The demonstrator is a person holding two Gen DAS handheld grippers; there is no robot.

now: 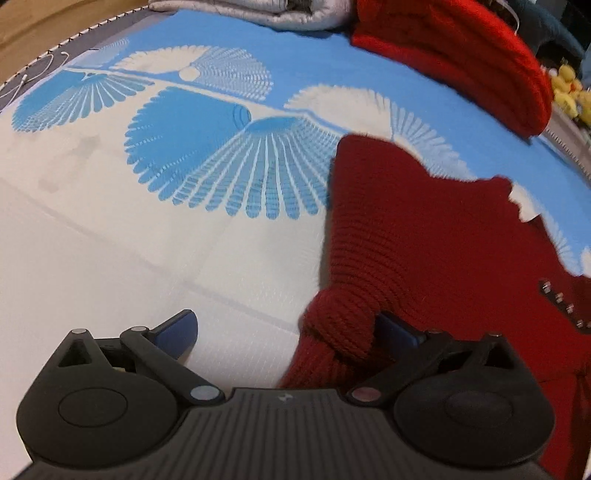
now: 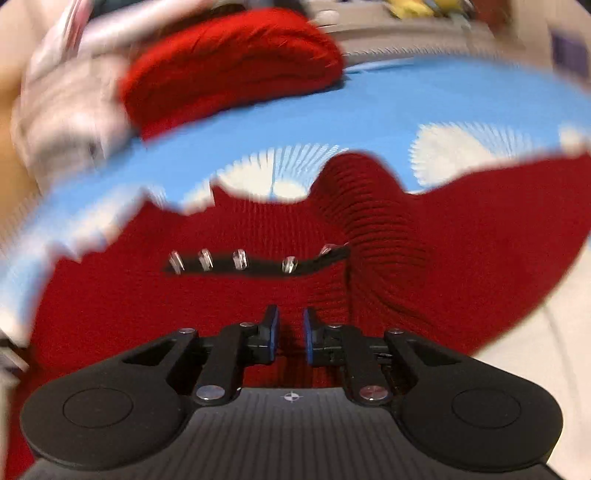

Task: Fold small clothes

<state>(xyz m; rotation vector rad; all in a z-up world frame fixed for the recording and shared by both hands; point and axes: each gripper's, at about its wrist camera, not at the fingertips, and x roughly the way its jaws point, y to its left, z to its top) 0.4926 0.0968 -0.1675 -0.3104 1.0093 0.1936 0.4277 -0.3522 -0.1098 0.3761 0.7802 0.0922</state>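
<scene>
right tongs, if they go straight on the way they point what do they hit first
Most likely the dark red knit garment spread right under and ahead of the right tongs. Its black strip with clear buttons lies just beyond. The view is blurred, so depth is uncertain.

Left of the dark red knit garment (image 1: 424, 236) the blue-and-white mat (image 1: 110, 229) lies bare, open for passage. Beyond the garment, a folded bright red knit (image 1: 461, 62) and grey bundle (image 1: 258, 13) block the mat's far edge.
</scene>
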